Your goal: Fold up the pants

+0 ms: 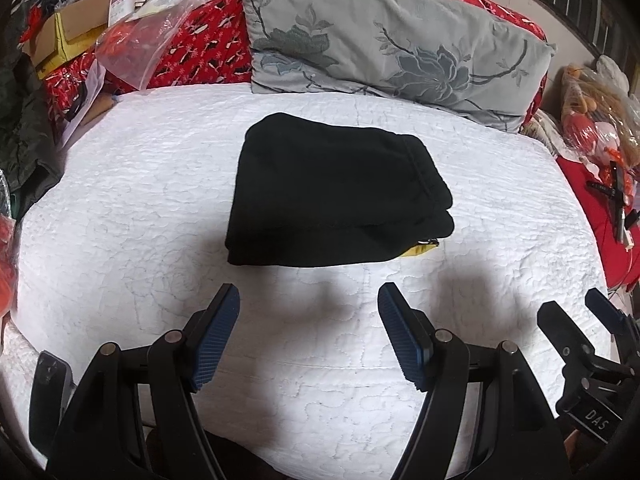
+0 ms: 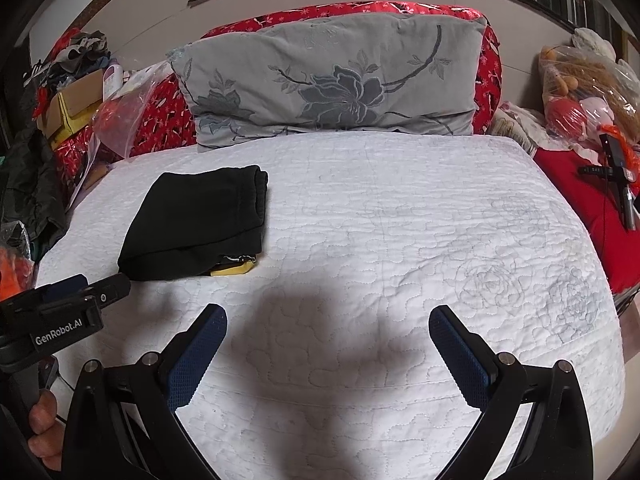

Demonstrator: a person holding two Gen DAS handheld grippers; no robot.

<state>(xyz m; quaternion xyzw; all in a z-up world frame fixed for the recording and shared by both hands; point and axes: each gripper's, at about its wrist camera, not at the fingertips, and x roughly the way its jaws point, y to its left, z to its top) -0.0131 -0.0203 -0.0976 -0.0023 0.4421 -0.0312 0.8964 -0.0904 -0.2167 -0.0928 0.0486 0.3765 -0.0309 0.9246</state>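
Note:
The black pants (image 1: pixel 332 196) lie folded into a compact stack on the white quilted bed (image 1: pixel 160 208), a yellow label showing at the stack's near right corner. In the right wrist view the pants (image 2: pixel 196 224) sit at the left of the bed (image 2: pixel 400 220). My left gripper (image 1: pixel 308 300) is open and empty, hovering just short of the stack's near edge. My right gripper (image 2: pixel 328 320) is open and empty over bare quilt to the right of the pants. The right gripper also shows in the left wrist view (image 1: pixel 576 308), and the left gripper in the right wrist view (image 2: pixel 92 284).
A grey floral pillow (image 1: pixel 400 40) leans against a red floral headboard cushion (image 1: pixel 208 40) behind the pants. Boxes, plastic bags and clothes (image 1: pixel 80 32) are piled at the left. Stuffed toys in plastic (image 2: pixel 580 92) and a black tool (image 2: pixel 620 188) lie on red fabric at the right.

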